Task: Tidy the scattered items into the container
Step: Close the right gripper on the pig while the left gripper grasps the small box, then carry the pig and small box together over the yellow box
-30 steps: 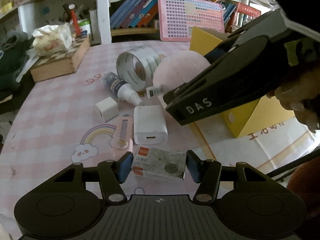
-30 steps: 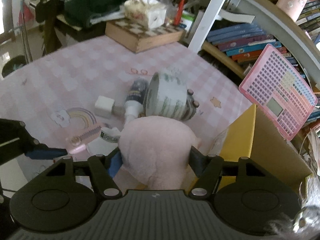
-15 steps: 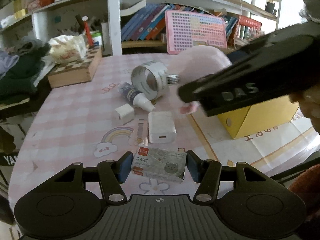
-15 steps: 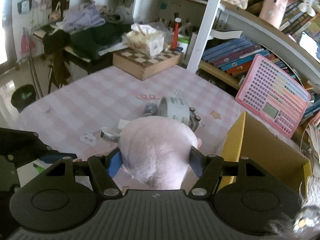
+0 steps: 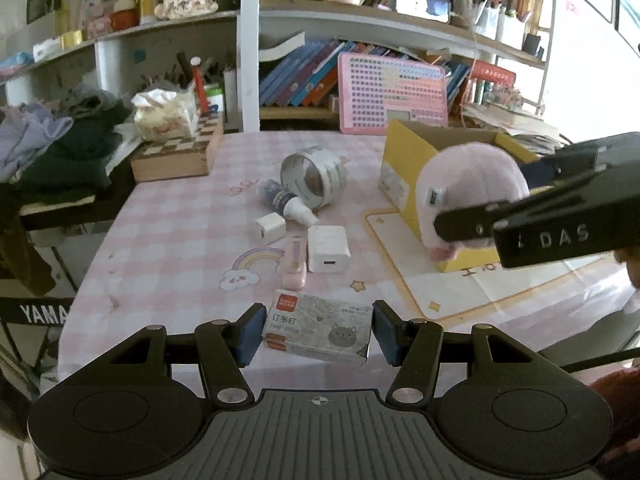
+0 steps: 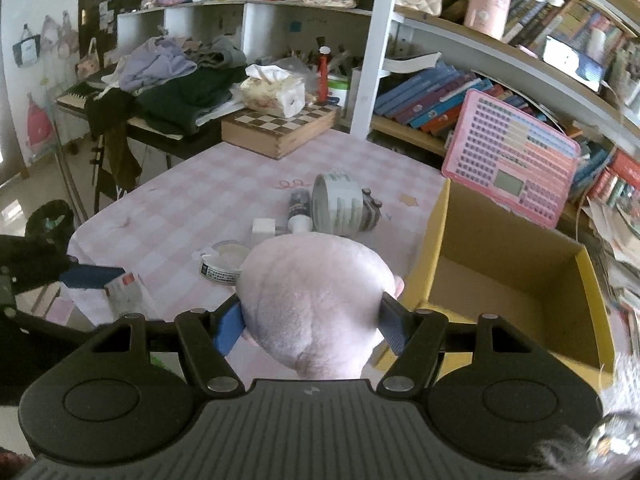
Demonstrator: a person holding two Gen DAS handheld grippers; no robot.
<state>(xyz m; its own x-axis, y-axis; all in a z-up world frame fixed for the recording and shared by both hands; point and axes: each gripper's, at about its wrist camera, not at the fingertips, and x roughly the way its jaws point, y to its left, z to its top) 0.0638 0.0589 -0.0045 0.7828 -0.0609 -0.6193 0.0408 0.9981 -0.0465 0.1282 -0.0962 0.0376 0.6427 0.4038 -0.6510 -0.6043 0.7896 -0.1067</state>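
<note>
Your right gripper (image 6: 312,330) is clamped partway closed on the pink plush toy (image 6: 316,304), both pads pressed into its sides. Since a second ago the toy has been lifted off the tabletop and carried toward the yellow box (image 6: 516,280); in the right wrist view it now hangs just beside the box's near left wall, not yet over the opening. In the left wrist view the toy (image 5: 470,196) shows in front of the box (image 5: 404,168).

Your left gripper (image 5: 318,334) grips the staple box (image 5: 318,330) at mid opening, pads touching both ends. It too has risen from the table, and the loose items now appear farther below it.

Judgement: two items are in transit together. The box interior looks empty, so neither drop is obstructed; move the toy further right before release.

Count of items left on the pink checked table (image 5: 176,240):
- tape rolls: two, one large (image 5: 314,176) and one small (image 6: 222,264)
- white chargers: two, a small cube (image 5: 270,228) and a larger block (image 5: 328,249)
- bottle (image 5: 286,202): one, lying down
- small pink item (image 5: 295,264): one, type unclear
</note>
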